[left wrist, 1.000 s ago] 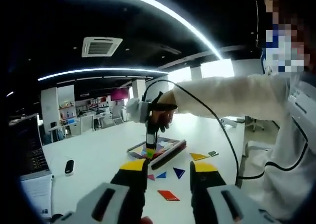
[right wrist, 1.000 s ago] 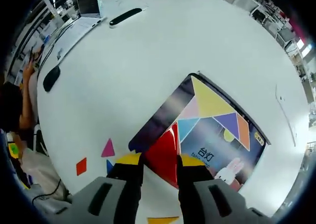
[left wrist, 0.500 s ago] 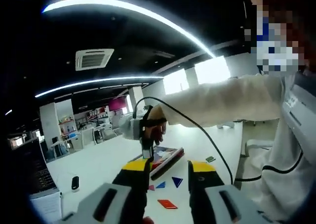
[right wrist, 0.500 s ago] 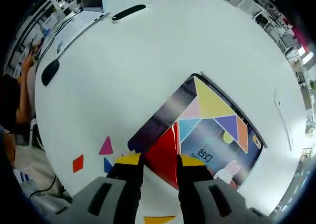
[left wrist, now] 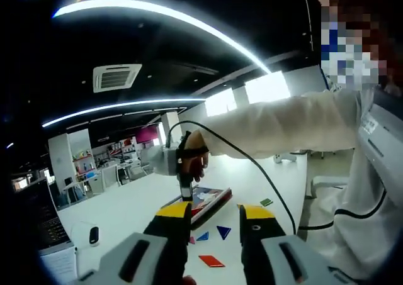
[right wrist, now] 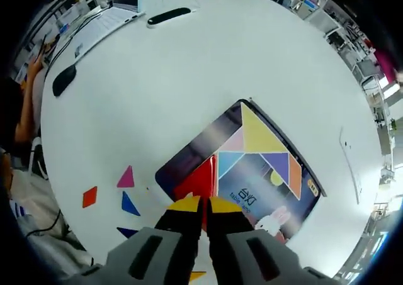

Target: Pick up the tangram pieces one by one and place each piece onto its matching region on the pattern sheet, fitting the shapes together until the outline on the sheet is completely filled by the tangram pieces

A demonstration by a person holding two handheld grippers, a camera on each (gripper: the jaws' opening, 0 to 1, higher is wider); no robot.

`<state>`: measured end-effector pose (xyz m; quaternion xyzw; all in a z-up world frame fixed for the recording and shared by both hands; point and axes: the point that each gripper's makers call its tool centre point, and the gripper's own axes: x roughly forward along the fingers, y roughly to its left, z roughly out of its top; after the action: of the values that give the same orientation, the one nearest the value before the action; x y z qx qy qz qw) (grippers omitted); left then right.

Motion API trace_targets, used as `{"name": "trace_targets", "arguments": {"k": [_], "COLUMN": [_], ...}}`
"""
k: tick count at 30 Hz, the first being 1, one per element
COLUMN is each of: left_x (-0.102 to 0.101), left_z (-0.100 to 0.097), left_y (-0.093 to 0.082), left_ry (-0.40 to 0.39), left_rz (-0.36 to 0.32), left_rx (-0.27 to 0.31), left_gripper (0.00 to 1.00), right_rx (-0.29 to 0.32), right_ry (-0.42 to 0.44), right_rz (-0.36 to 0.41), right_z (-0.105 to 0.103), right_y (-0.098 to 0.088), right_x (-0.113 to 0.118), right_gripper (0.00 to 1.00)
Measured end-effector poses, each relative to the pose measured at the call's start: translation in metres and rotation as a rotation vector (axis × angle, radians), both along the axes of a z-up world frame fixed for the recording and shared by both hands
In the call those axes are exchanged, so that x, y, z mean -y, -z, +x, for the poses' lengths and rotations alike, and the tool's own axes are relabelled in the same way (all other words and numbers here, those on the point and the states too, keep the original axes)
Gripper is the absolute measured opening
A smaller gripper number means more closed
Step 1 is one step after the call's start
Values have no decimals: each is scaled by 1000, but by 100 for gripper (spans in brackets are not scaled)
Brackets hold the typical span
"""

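Right gripper (right wrist: 203, 204) higher (white table (right wrist: 157, 90))

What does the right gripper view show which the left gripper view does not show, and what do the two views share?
Right gripper view: the printed pattern on the pattern sheet from above, the red triangle on it, a pink triangle. Left gripper view: the ceiling lights, the person's sleeve, the right gripper from outside. Both: the white table, the sheet, the loose blue triangle and the orange-red piece.
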<state>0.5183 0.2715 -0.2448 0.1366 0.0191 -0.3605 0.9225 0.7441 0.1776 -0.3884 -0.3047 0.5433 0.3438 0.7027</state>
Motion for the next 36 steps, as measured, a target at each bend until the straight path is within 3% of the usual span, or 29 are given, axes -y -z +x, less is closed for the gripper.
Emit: {"name": "trace_targets", "arguments": {"k": [7, 9, 11, 13, 18, 20, 21, 25, 32, 36], "left_x": [3, 5, 8, 11, 9, 6, 3, -6, -14, -22], "left_z": [2, 4, 8, 12, 20, 21, 21, 19, 11, 12], "left_y": [-5, -7, -13, -20, -23, -18, -11, -10, 16, 19], "left_ry": [11, 27, 38, 47, 37, 26, 18, -9, 20, -7], "left_rz": [1, -3, -1, -8, -18, -26, 3, -16, 83, 91], "left_rx": [19, 24, 35, 40, 52, 44, 27, 19, -13, -20], "left_gripper": [32, 32, 32, 32, 32, 32, 32, 32, 33, 33], "right_rx": [68, 52, 77, 90, 97, 73, 70, 51, 20, 14], "right_ry": [-95, -171, -188, -259, -304, -327, -333, -376, -458, -490], "right_rz": [76, 130, 119, 139, 146, 154, 151, 128, 109, 76], "right_z": [3, -13, -22, -34, -62, -76, -81, -94, -123, -129], "right_y": [-19, -26, -34, -41, -50, -49, -47, -37, -22, -19], "right_x": [-2, -2, 11, 15, 31, 34, 36, 42, 57, 65], "right_gripper": [12, 15, 16, 16, 16, 16, 16, 20, 26, 27]}}
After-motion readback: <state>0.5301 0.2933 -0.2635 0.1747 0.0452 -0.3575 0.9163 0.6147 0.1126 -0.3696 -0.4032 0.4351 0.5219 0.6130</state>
